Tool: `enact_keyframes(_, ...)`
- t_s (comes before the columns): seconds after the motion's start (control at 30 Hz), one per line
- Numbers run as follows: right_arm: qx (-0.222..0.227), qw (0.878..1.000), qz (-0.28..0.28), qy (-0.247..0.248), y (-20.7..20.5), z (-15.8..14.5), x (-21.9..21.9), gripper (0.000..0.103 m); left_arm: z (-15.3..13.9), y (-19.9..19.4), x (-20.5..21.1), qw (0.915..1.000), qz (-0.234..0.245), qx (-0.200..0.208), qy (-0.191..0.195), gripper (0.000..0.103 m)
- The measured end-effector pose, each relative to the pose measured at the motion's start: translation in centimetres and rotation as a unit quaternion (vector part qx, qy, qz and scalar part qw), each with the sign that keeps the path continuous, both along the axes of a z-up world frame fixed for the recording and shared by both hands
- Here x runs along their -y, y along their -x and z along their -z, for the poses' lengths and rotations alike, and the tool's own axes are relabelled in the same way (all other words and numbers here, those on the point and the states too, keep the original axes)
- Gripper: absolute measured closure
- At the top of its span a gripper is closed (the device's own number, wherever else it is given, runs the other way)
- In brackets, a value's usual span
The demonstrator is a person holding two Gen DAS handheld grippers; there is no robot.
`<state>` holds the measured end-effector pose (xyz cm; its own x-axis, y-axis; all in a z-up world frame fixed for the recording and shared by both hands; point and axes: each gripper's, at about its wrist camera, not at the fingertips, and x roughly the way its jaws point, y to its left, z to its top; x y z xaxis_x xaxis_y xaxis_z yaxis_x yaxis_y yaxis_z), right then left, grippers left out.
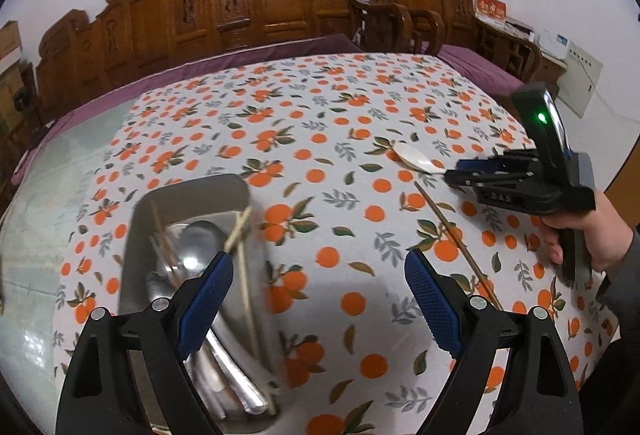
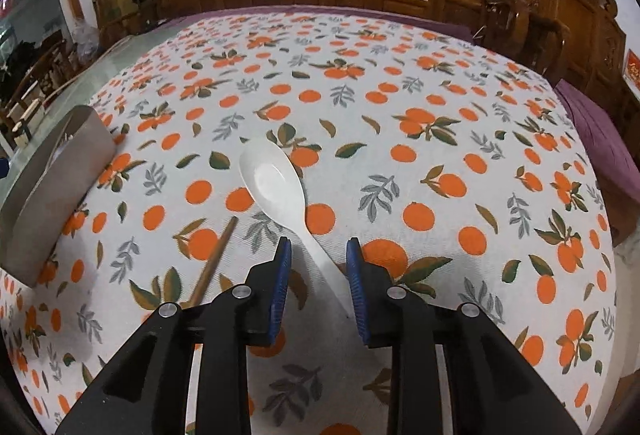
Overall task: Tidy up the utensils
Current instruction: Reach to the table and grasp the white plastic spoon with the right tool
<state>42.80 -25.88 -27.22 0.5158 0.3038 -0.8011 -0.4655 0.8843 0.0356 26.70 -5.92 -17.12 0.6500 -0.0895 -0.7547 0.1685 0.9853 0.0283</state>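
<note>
Right gripper (image 2: 319,267), jaws parted, straddling the handle of the white spoon (image 2: 280,187), which lies flat on the orange-print tablecloth (image 2: 440,115) with its bowl pointing away beyond the fingertips; neither blue pad visibly touches the handle, and a brown chopstick (image 2: 212,263) lies just left of the jaws. Left gripper (image 1: 319,275), jaws spread wide and holding nothing, poised over the cloth beside the metal tray (image 1: 192,191), which contains metal spoons (image 1: 224,351) and pale chopsticks (image 1: 246,275)
</note>
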Motion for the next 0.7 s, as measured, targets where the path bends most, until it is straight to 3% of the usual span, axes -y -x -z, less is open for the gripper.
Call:
enact_keyframes(0.2, -0.001, 1.0, -0.016, 0.02, 0.1, 0.0, -0.2, 0.072, 1.2, -0.5, 2.4, 0.9998, 0.014, -0.016, -0.007, 0.019)
enact_keyframes(0.33, -0.018, 0.999, -0.021, 0.026, 0.5, -0.2, 0.1, 0.092, 1.8, -0.6, 3.9, 0.9993, 0.025, -0.024, -0.013, 0.019)
enact_keyframes(0.7, -0.028, 0.999, 0.001, 0.021, 2.1, -0.8, 2.8, 0.093, 3.2, -1.1, 8.4, 0.9975, 0.051, -0.046, -0.021, 0.019)
